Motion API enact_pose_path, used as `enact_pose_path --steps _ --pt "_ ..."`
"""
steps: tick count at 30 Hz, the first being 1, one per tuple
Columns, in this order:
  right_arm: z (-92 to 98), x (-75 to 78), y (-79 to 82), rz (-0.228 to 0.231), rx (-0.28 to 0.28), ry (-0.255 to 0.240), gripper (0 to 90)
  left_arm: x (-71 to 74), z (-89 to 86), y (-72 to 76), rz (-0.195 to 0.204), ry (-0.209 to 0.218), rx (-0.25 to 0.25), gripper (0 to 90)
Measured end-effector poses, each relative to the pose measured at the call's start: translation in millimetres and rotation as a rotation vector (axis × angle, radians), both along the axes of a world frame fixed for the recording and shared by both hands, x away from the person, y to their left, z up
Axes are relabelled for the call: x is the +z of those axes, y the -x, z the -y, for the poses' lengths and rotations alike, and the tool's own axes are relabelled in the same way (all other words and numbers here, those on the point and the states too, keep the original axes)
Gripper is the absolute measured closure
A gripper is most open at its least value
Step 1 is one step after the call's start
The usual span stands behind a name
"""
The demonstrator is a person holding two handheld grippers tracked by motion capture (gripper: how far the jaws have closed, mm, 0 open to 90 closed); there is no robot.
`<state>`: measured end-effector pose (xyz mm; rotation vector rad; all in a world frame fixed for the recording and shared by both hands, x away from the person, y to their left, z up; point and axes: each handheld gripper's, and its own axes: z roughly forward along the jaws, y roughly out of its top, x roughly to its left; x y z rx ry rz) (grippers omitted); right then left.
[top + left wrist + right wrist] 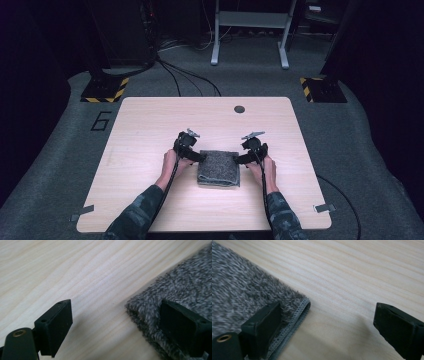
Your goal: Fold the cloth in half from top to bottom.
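A folded grey fuzzy towel (218, 168) lies on the wooden table (150, 125) in front of the person. My left gripper (196, 157) is at the towel's far left corner and stands open. In the left gripper view one jaw hangs over the towel's corner (150, 312) and the other over bare wood, with my left gripper (117, 322) straddling the edge. My right gripper (239, 159) is at the far right corner, also open. In the right gripper view my right gripper (327, 325) straddles the hemmed corner (299, 310) of the towel.
A small dark round hole (239, 109) sits near the table's far edge. Beyond the table are a grey floor, cables, a white frame stand (250, 30) and yellow-black striped bases (105, 90). Metal clips (325, 208) mark the table's near corners.
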<state>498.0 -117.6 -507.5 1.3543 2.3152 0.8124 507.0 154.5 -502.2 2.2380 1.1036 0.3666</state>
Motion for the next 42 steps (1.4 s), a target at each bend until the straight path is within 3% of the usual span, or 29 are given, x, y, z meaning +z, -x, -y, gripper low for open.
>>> enact_pose_path --steps 4,5,9,11,13,16,18,23,30,35,42 --pt "4.8 10.9 13.9 0.024 0.015 -0.041 8.1 7.1 -7.2 17.5 0.013 0.038 -0.02 10.7" --pt "7.4 15.7 29.9 0.032 0.038 -0.072 7.4 7.5 -10.4 33.6 0.01 0.042 -0.046 10.6" --pt "2.7 10.9 56.5 0.01 0.077 -0.089 6.5 -4.4 -11.9 59.8 -0.01 0.041 -0.082 10.5" --pt "-1.0 4.1 64.0 -0.003 0.105 -0.066 6.4 -10.7 -11.5 65.8 -0.021 0.035 -0.084 10.4" --pt "-4.7 -4.1 67.4 -0.018 0.11 -0.04 6.0 -13.5 -11.7 68.5 -0.014 0.032 -0.08 10.2" --pt "-4.0 -9.8 66.5 -0.016 0.108 -0.043 4.9 -12.7 -11.4 68.8 -0.008 0.032 -0.078 10.2" --pt "-3.7 -6.2 67.9 -0.013 0.114 -0.038 5.7 -6.1 -13.6 71.6 0.02 0.03 -0.071 9.6" --pt "0.8 8.7 77.6 0.049 0.096 -0.058 5.7 5.3 -15.8 85.3 0.088 0.024 -0.059 8.3" --pt "-6.7 -0.9 78.9 0.062 0.091 -0.001 1.0 -4.9 -6.8 89.9 0.08 -0.023 -0.062 4.3" --pt "-11.1 -6.5 73.8 0.043 0.077 0.038 0.0 -11.1 -3.0 87.6 0.082 -0.062 -0.058 3.3" --pt "-9.9 -9.6 73.1 0.044 0.074 0.034 0.0 -14.5 -4.1 83.2 0.074 -0.056 -0.065 1.1"
